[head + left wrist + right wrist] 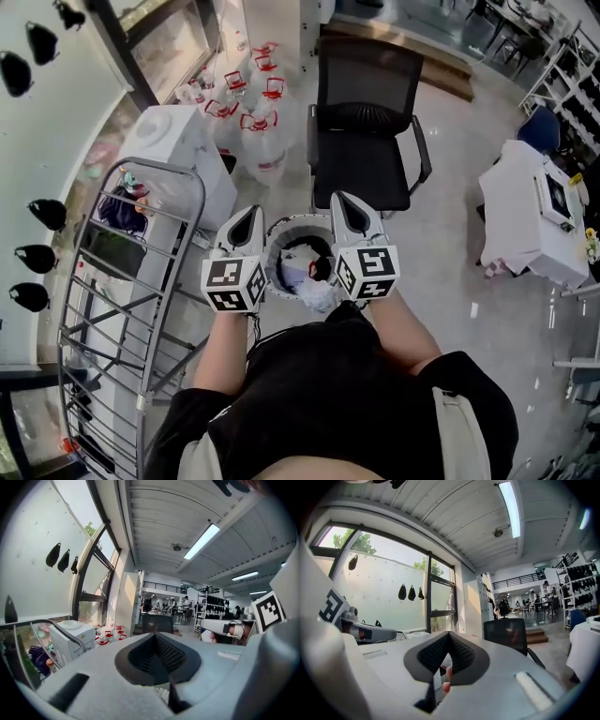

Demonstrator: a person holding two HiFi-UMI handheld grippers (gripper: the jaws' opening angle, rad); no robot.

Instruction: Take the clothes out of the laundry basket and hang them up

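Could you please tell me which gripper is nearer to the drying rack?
Left. The left gripper is beside the drying rack; the right gripper is farther off, across the laundry basket.

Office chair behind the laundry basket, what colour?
Black office chair; it shows best in the head view.

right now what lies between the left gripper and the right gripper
In the head view, the laundry basket with clothes in it shows between the left gripper and right gripper, below them.

Grippers: two, left gripper [251,212] and right gripper [340,198]
Laundry basket [295,221]: one
Drying rack [131,319]: one
Office chair [361,141]: one
Red-capped water jugs [258,136]: at least five
White-covered table [516,216]: one
Dark shapes on the window [47,214]: six
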